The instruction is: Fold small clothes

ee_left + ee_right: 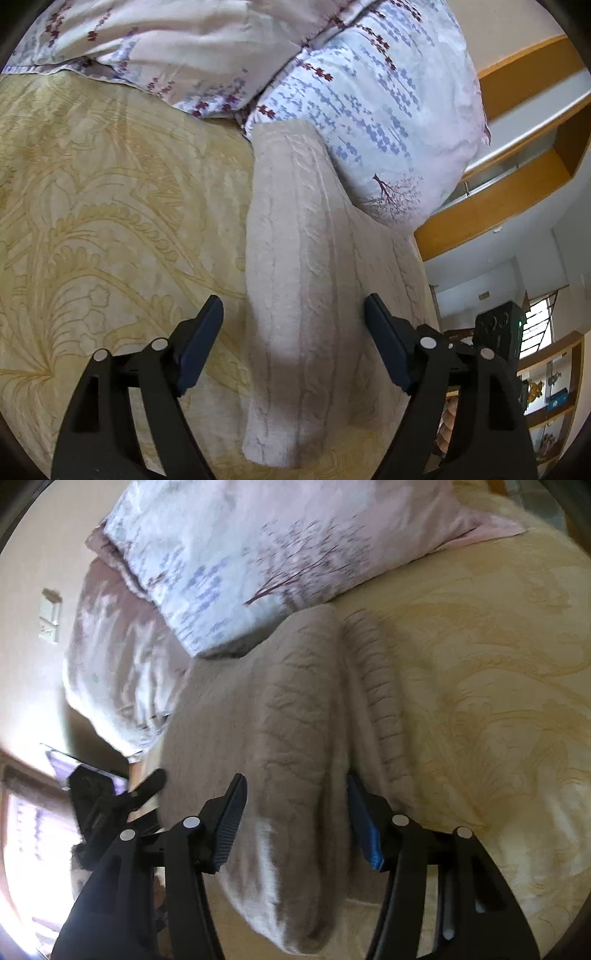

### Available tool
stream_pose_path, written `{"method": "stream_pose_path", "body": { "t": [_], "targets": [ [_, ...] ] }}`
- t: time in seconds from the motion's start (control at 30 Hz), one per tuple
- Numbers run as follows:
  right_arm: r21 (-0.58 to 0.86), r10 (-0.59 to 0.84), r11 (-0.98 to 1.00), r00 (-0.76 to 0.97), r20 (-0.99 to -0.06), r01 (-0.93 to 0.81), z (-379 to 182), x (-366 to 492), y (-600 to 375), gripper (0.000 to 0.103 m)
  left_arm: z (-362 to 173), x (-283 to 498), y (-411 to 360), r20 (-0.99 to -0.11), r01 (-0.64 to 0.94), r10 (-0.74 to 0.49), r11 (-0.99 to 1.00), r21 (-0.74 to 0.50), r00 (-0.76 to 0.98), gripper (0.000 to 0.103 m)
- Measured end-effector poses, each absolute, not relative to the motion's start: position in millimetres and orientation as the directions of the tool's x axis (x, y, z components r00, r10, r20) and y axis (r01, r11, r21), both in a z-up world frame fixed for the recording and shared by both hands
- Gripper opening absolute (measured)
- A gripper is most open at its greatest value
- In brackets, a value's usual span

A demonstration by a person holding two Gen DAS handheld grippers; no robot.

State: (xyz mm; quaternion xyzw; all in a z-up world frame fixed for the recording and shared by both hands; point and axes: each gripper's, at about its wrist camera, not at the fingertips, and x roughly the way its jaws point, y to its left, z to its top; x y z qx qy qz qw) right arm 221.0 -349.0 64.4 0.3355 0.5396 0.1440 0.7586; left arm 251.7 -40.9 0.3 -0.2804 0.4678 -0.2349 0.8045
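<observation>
A beige cable-knit sweater (295, 240) lies folded into a long band on the yellow patterned bedspread (110, 203), its far end against a floral pillow. My left gripper (293, 299) hangs open over the near part of the band, fingers either side and not touching it. In the right wrist view the sweater (295, 701) is bunched into a raised fold with its ribbed hem (380, 686) to the right. My right gripper (294, 775) straddles that fold, half open. Its right pad touches the knit, and the left pad stands just off it.
Floral pillows (369, 110) and a quilt (118, 657) are piled at the head of the bed. The bed's edge runs close beside the sweater, with wooden shelving (517, 177) beyond it. The other gripper's black body (96, 797) shows at the left.
</observation>
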Motion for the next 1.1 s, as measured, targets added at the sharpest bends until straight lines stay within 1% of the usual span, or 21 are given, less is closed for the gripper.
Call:
{"method": "stream_pose_path", "body": {
  "t": [0.07,0.17,0.23,0.27,0.3,0.33,0.43,0.47,0.53,0.63,0.7,0.77,0.87,0.9,0.97,1.07,1.1],
  "targets": [
    [0.679,0.59,0.722,0.394,-0.704,0.132,61.2,229.4,-345.8,0.055,-4.8,257.4,-42.0,-0.614,0.111,-0.658,0.716,-0.689,0.435,0.078],
    [0.691,0.576,0.704,0.435,-0.692,0.168,51.8,245.4,-350.7,0.047,-11.4,252.5,-45.3,-0.608,0.096,-0.677,0.697,-0.71,0.415,0.079],
    [0.695,0.562,0.689,0.453,-0.692,0.206,45.0,254.3,-356.2,0.04,-11.0,252.5,-44.9,-0.606,0.093,-0.68,0.693,-0.715,0.412,0.079],
    [0.689,0.552,0.694,0.459,-0.696,0.21,44.6,256.7,-357.4,0.028,-10.5,252.9,-44.7,-0.605,0.094,-0.681,0.692,-0.716,0.412,0.079],
    [0.681,0.542,0.706,0.47,-0.697,0.196,46.2,258.1,-356.6,0.022,-10.3,253.2,-44.3,-0.604,0.094,-0.682,0.691,-0.716,0.412,0.08],
    [0.666,0.526,0.725,0.482,-0.701,0.178,50.0,257.4,-355.3,0.02,-10.0,253.5,-43.6,-0.603,0.093,-0.685,0.689,-0.719,0.41,0.08],
    [0.502,0.396,0.864,0.559,-0.729,0.042,82.0,247.3,-332.5,0.018,-11.2,251.9,-41.1,-0.599,0.086,-0.691,0.681,-0.727,0.405,0.08],
    [0.419,0.343,0.908,0.596,-0.726,-0.011,97.2,241.7,-321.8,0.017,-11.5,251.2,-40.3,-0.598,0.083,-0.692,0.679,-0.729,0.405,0.081],
    [0.32,0.285,0.945,0.646,-0.708,-0.066,116.1,234.7,-311.8,0.017,-11.1,250.4,-39.8,-0.594,0.082,-0.695,0.675,-0.733,0.406,0.082],
    [0.2,0.209,0.975,0.696,-0.687,-0.095,137.7,228.7,-309.2,0.017,-8.6,245.8,-38.1,-0.58,0.097,-0.709,0.663,-0.743,0.402,0.082],
    [0.125,0.134,0.99,0.697,-0.704,-0.064,138.0,231.1,-315.5,0.017,-5.9,243.1,-41.4,-0.583,0.113,-0.708,0.669,-0.735,0.4,0.082],
    [0.14,0.121,0.99,0.661,-0.741,-0.024,123.6,237.7,-330.0,0.017,-4.7,241.9,-47.4,-0.588,0.125,-0.706,0.675,-0.727,0.395,0.082],
    [0.233,0.164,0.971,0.573,-0.803,0.049,86.9,245.8,-349.5,0.017,-8.3,240.7,-52.0,-0.595,0.127,-0.709,0.677,-0.725,0.379,0.082],
    [0.261,0.178,0.963,0.557,-0.811,0.071,77.9,246.4,-353.9,0.018,-9.7,240.5,-52.8,-0.596,0.126,-0.71,0.676,-0.726,0.375,0.082],
    [0.339,0.228,0.934,0.546,-0.806,0.11,67.4,243.6,-366.0,0.022,-11.1,240.5,-53.5,-0.598,0.123,-0.711,0.676,-0.727,0.37,0.082],
    [0.449,0.296,0.881,0.566,-0.77,0.15,72.4,230.7,-385.3,0.031,-10.2,239.6,-52.5,-0.597,0.125,-0.712,0.674,-0.728,0.369,0.082],
    [0.466,0.306,0.871,0.575,-0.759,0.152,74.7,223.7,-390.5,0.033,-10.0,239.0,-52.4,-0.596,0.125,-0.713,0.673,-0.729,0.369,0.082]
  ]
}}
